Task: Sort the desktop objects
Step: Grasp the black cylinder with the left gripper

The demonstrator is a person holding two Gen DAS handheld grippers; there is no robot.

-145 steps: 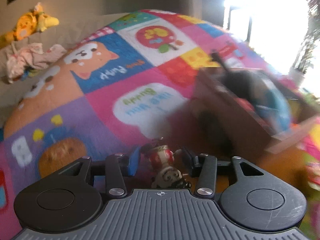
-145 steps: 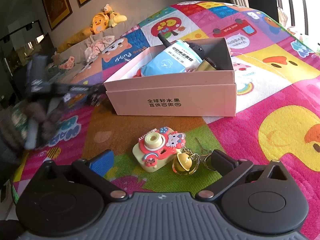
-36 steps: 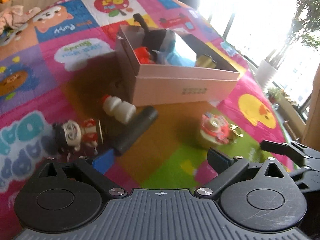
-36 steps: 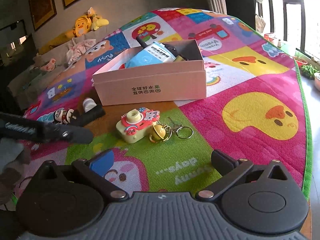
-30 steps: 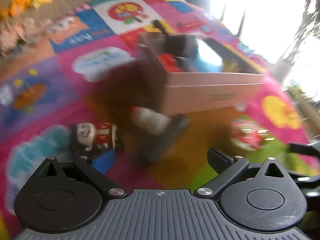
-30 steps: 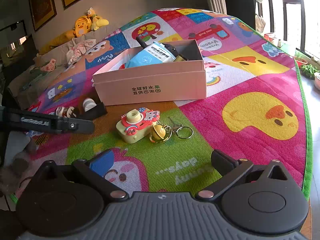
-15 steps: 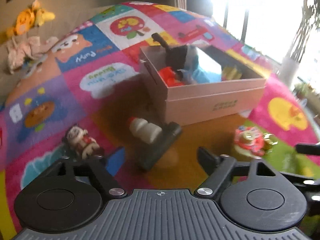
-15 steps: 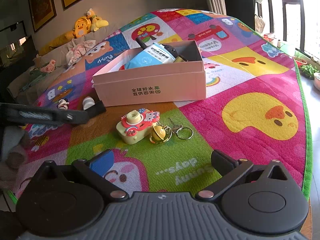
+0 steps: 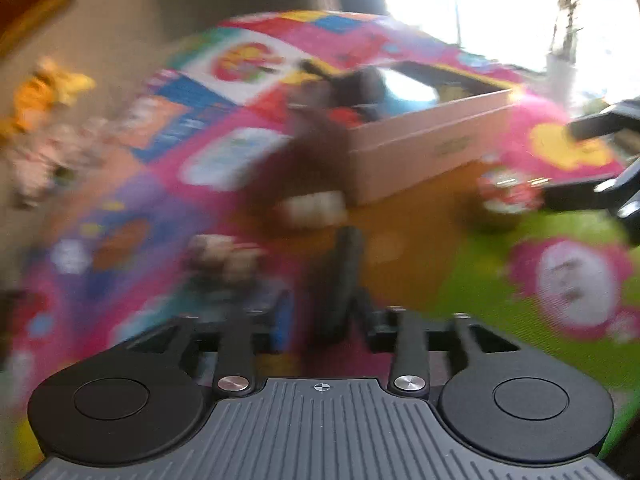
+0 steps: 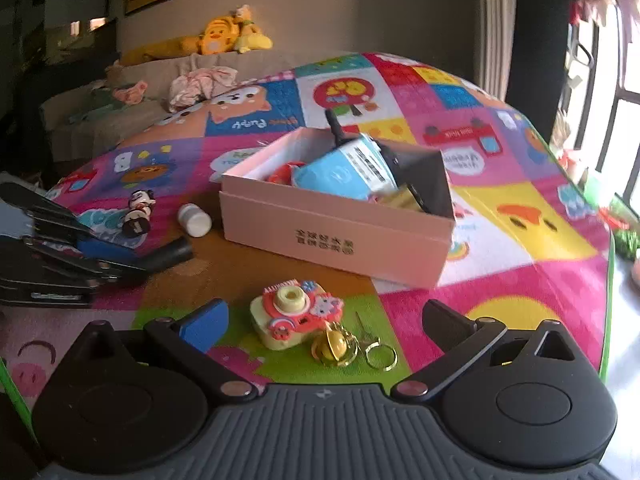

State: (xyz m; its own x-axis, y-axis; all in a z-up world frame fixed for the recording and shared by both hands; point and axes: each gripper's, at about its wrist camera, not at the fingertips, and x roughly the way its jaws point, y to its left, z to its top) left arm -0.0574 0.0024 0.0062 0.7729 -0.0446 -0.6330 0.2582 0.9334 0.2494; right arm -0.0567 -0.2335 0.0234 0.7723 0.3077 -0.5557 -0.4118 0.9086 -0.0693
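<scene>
A pink cardboard box [image 10: 340,236] sits on the colourful mat and holds a blue packet [image 10: 344,172] and other items. My left gripper [image 9: 326,320] has its jaws narrowed around a black cylinder [image 9: 340,276]; in the right wrist view it [image 10: 132,264] is on that cylinder [image 10: 170,258]. A small figurine [image 10: 138,210] and a white bottle [image 10: 195,220] lie left of the box. My right gripper [image 10: 324,324] is open, with a toy camera [image 10: 294,310] and a gold bell keychain [image 10: 340,346] between its fingers.
The left wrist view is blurred by motion. The mat [image 10: 520,280] ends at a green edge on the right. A sofa [image 10: 120,112] with plush toys [image 10: 228,36] and clothes stands behind. The right gripper shows at the right edge of the left wrist view [image 9: 592,168].
My left gripper has moved onto the black cylinder and its jaws have narrowed around it. My right gripper has moved forward and left, bringing the toy camera between its open fingers.
</scene>
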